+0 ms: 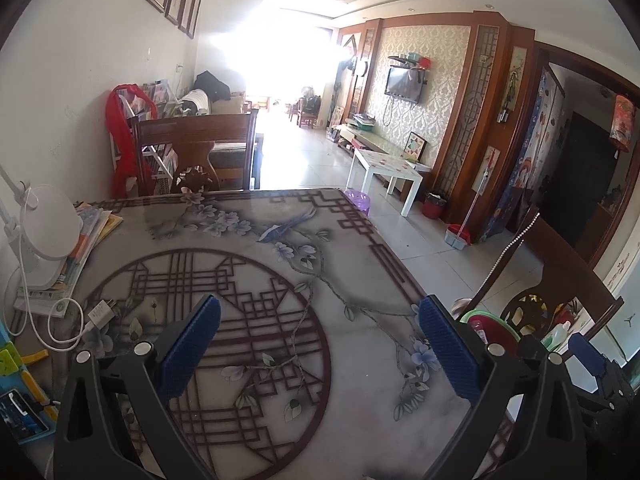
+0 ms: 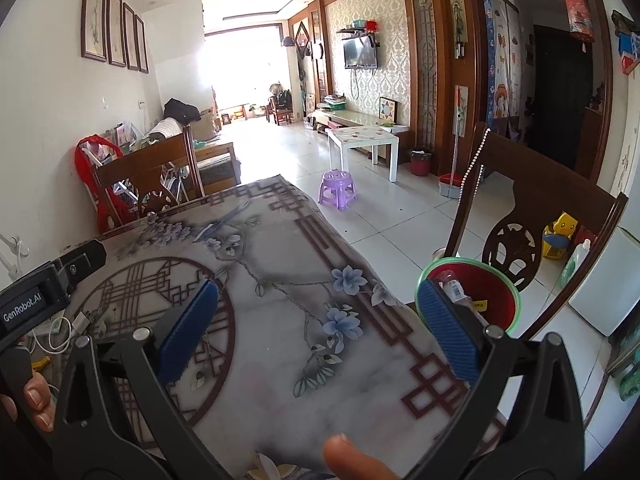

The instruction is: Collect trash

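A: Where is the trash sitting?

B: In the red bin with the green rim (image 2: 468, 292), lower right of the right wrist view, beside the table (image 2: 280, 320); a bottle and wrappers are showing inside. The tabletop itself is looking bare of litter.

A: And the grippers?

B: The left gripper (image 1: 320, 344) and right gripper (image 2: 316, 320) are both gaping wide, gripping nothing. Collecting seems nearly finished; next they are probably needing a last scan for stray pieces.

"GenRobot.AI" on left tool (image 2: 24, 304) body
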`<action>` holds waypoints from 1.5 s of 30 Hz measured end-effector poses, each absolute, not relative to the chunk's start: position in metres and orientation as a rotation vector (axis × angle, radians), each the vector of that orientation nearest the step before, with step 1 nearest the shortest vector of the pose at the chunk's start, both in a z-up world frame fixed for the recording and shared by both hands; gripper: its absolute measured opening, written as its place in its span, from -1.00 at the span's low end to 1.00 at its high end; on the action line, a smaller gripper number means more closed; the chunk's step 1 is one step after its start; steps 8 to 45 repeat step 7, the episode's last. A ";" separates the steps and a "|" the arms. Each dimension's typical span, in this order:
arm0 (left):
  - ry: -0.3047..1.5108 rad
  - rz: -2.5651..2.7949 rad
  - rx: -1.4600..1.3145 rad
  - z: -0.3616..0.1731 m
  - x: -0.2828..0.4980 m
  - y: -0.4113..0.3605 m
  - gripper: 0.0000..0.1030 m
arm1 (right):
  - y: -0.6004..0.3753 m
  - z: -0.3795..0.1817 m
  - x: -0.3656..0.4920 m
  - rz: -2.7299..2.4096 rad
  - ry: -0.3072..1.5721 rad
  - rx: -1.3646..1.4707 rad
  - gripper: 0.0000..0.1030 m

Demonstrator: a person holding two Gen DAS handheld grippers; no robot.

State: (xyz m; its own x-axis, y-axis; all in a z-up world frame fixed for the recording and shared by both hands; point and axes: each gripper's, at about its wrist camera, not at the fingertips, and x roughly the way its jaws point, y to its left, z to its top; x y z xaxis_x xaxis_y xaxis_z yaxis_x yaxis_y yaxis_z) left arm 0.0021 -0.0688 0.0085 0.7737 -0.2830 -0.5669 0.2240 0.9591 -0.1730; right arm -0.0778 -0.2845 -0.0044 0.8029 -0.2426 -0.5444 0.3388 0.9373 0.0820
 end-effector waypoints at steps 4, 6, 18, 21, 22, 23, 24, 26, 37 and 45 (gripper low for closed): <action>0.698 -0.164 -0.080 -0.024 0.019 -0.050 0.85 | -0.280 -0.033 -0.052 -0.261 0.655 0.151 0.91; 0.764 -0.076 -0.077 -0.053 0.030 -0.030 0.85 | -0.277 -0.057 -0.033 -0.213 0.729 0.124 0.91; 0.794 -0.032 -0.074 -0.067 0.035 -0.019 0.85 | -0.275 -0.072 -0.022 -0.175 0.773 0.105 0.91; 0.794 -0.032 -0.074 -0.067 0.035 -0.019 0.85 | -0.275 -0.072 -0.022 -0.175 0.773 0.105 0.91; 0.794 -0.032 -0.074 -0.067 0.035 -0.019 0.85 | -0.275 -0.072 -0.022 -0.175 0.773 0.105 0.91; 0.794 -0.032 -0.074 -0.067 0.035 -0.019 0.85 | -0.275 -0.072 -0.022 -0.175 0.773 0.105 0.91; 0.794 -0.032 -0.074 -0.067 0.035 -0.019 0.85 | -0.275 -0.072 -0.022 -0.175 0.773 0.105 0.91; 0.794 -0.032 -0.074 -0.067 0.035 -0.019 0.85 | -0.275 -0.072 -0.022 -0.175 0.773 0.105 0.91; 0.794 -0.032 -0.074 -0.067 0.035 -0.019 0.85 | -0.275 -0.072 -0.022 -0.175 0.773 0.105 0.91; 0.794 -0.032 -0.074 -0.067 0.035 -0.019 0.85 | -0.275 -0.072 -0.022 -0.175 0.773 0.105 0.91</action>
